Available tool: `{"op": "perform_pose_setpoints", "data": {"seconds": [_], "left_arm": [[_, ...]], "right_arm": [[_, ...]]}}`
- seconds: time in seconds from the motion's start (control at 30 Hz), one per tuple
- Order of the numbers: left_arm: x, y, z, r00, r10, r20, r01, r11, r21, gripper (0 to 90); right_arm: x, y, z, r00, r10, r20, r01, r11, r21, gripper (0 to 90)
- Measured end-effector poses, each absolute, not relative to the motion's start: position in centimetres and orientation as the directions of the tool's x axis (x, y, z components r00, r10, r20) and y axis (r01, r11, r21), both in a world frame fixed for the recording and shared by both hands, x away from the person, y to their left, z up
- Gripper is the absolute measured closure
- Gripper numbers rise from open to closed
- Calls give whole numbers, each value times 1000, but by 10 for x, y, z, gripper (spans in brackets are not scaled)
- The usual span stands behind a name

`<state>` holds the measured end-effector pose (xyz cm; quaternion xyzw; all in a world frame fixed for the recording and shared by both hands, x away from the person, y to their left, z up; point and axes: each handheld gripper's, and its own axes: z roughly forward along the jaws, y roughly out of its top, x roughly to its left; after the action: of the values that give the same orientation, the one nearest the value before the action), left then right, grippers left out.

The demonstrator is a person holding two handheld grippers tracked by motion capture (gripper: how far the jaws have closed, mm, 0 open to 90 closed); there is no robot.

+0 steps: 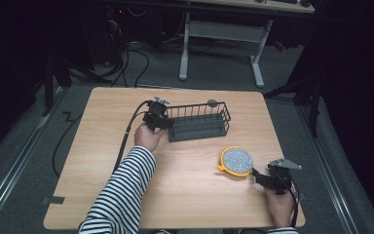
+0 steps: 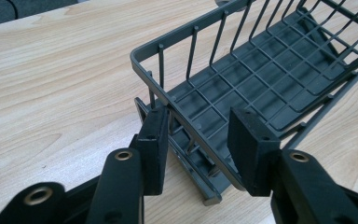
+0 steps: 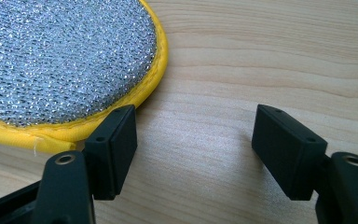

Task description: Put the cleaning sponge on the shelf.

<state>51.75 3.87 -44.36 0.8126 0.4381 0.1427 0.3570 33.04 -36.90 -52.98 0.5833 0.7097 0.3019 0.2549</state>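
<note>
Left gripper (image 2: 198, 144), jaws parted, straddles the end wall of the grey wire basket (image 1: 199, 122) near the table's (image 1: 126, 195) far edge; right gripper (image 3: 193, 149), jaws wide and empty, sits just beside the yellow-rimmed silver scouring pad (image 1: 236, 161) near the right edge

Parted tongs (image 3: 193, 149), one pad perhaps touching scourer (image 3: 65, 60)
</note>
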Motion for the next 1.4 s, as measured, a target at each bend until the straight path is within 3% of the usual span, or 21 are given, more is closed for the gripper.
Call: {"op": "perform_pose_setpoints", "data": {"seconds": [0.77,1.4], "left_arm": [[499,64,-443,577,815,-46,594,-381,709,611],[464,96,-447,575,815,-76,582,-342,738,611]], "right_arm": [[330,-369,-530,-189,982,-8,675,136,725,309],[330,-369,-530,-190,982,-8,676,137,724,308]]}}
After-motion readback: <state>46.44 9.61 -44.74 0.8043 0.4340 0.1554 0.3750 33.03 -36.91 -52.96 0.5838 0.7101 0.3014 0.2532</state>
